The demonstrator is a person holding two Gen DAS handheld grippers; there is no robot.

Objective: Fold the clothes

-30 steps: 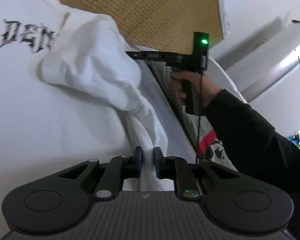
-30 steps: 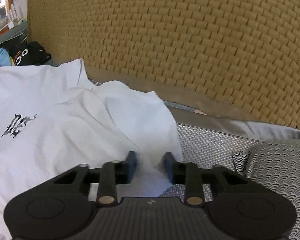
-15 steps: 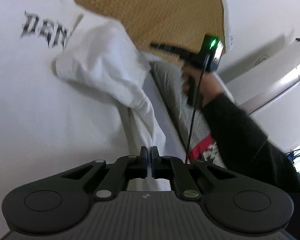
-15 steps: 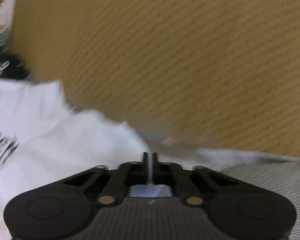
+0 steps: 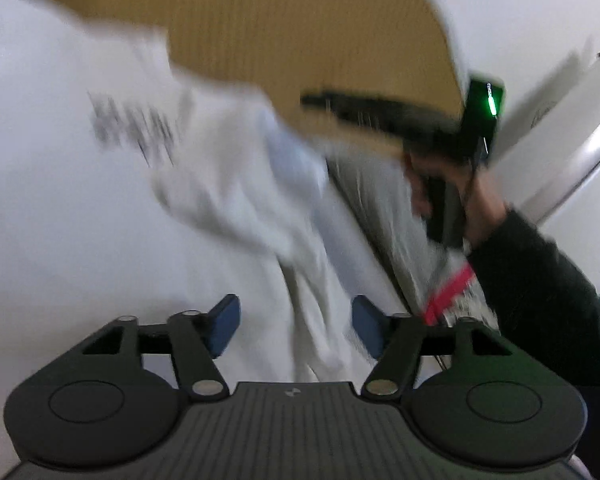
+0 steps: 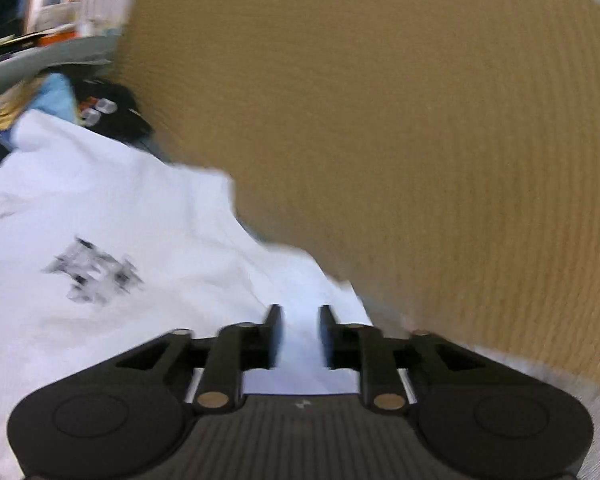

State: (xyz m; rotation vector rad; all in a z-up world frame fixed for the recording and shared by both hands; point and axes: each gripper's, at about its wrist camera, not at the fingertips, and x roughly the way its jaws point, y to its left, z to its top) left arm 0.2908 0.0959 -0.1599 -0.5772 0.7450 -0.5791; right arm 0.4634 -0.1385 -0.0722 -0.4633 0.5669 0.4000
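Though blurred — soft, rumpled white shirt [image 5: 80, 216]

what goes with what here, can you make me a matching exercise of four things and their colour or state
Things:
1. left gripper
2. t-shirt
3. headboard
4. sleeve

Colour or state:
a. tan and woven
b. dark, on the arm that holds the other gripper
c. open, with a fold of cloth between its blue pads
d. white with a dark print

Pairs: 1-c, 2-d, 3-a, 4-b
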